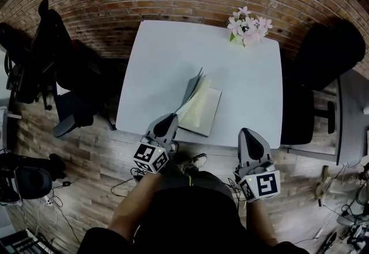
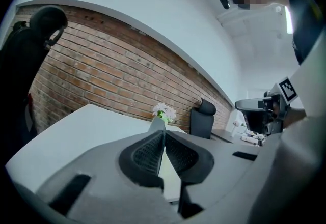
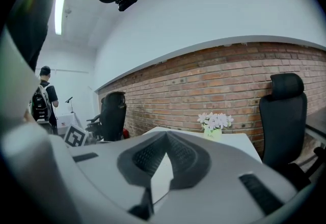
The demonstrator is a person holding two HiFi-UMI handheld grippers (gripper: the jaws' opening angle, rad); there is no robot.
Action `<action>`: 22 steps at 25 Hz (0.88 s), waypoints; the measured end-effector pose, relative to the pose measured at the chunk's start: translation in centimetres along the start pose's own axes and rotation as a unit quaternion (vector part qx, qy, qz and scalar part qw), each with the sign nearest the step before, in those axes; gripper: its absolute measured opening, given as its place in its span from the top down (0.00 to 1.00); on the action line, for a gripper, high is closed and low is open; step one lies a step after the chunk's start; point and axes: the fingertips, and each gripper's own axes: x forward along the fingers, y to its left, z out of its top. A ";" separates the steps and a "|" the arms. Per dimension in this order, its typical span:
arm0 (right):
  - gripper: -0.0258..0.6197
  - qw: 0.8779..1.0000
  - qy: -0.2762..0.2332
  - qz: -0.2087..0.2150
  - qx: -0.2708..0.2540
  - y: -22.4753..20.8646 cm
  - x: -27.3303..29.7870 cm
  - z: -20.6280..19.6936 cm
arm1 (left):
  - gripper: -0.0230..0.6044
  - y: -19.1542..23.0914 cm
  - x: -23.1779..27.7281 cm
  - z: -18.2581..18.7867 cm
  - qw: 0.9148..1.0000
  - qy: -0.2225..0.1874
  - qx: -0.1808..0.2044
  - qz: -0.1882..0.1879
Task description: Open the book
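A grey-covered book point(image 1: 205, 113) lies near the front edge of the white table point(image 1: 167, 51). Its front cover and some pale pages point(image 1: 193, 90) are lifted steeply, so the book stands partly open. My left gripper point(image 1: 171, 115) is shut on the lower corner of that lifted cover. In the left gripper view the thin grey cover edge point(image 2: 157, 124) rises between the closed left gripper point(image 2: 163, 132) pads. My right gripper point(image 1: 247, 131) hovers off the table's front edge, right of the book. The right gripper point(image 3: 165, 135) has its tips together and holds nothing.
A small pot of pink-white flowers point(image 1: 249, 26) stands at the table's far right corner. Black office chairs sit to the right point(image 1: 326, 51) and left point(image 1: 57, 45) of the table. A brick wall runs behind. Cables lie on the wooden floor.
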 end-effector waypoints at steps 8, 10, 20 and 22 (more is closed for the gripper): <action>0.94 1.000 -0.005 0.006 -0.012 1.4 0.9 0.8 | 0.91 5.9 -2.9 -0.1 0.997 -0.012 -0.048 0.065; 0.94 1.000 -0.005 0.003 -0.013 1.5 0.9 0.9 | 0.91 6.9 -3.4 -0.3 0.996 -0.011 -0.055 0.075; 0.94 1.000 -0.007 -0.013 0.001 2.0 1.2 1.1 | 0.91 11.5 -4.7 -2.3 0.989 0.008 -0.085 0.118; 0.94 1.000 -0.001 -0.020 0.001 2.0 1.3 0.9 | 0.91 12.4 -4.8 -2.8 0.989 0.017 -0.082 0.125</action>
